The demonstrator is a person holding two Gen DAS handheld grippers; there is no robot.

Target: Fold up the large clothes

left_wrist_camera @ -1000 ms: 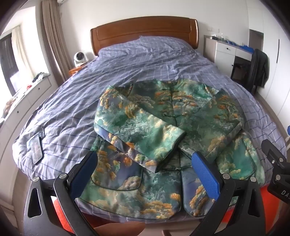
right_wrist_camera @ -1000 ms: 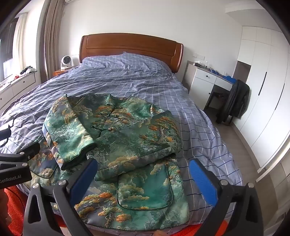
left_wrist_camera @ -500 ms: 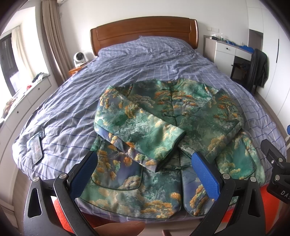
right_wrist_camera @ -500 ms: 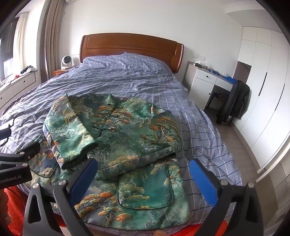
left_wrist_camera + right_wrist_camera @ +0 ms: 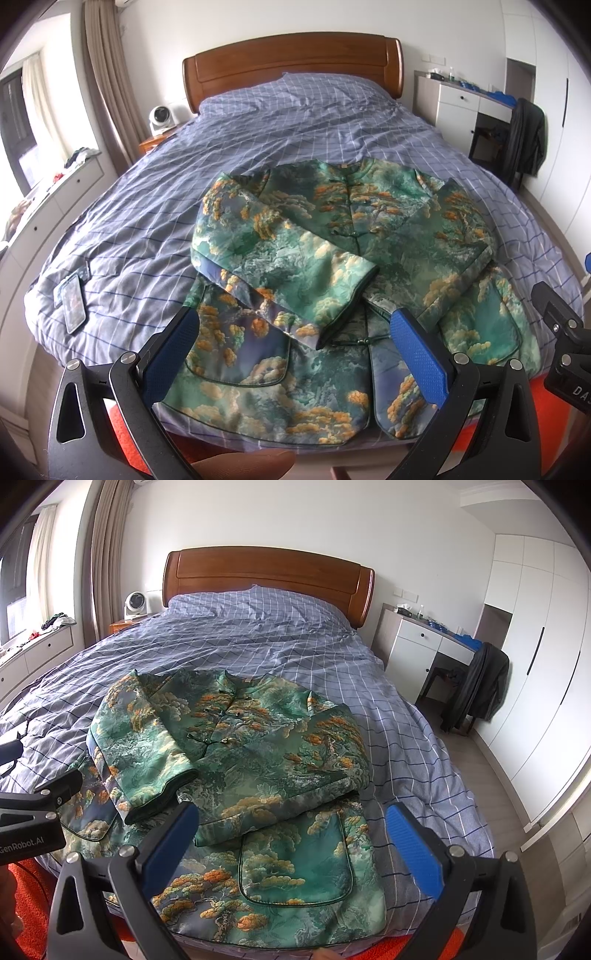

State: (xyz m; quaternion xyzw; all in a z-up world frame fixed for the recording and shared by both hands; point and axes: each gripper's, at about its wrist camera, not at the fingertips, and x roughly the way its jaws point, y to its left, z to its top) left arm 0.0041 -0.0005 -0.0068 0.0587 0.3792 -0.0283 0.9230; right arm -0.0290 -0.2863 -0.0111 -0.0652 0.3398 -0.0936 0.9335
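A green brocade jacket with orange cloud print lies face up at the foot of the bed, both sleeves folded across its front. It also shows in the right wrist view. My left gripper is open and empty, hovering above the jacket's lower hem on its left half. My right gripper is open and empty above the hem near the right pocket. Neither touches the cloth.
A phone lies on the blue checked cover at the bed's left corner. A white desk and a chair with a dark coat stand to the right. A fan sits on the left nightstand. Red rug lies below.
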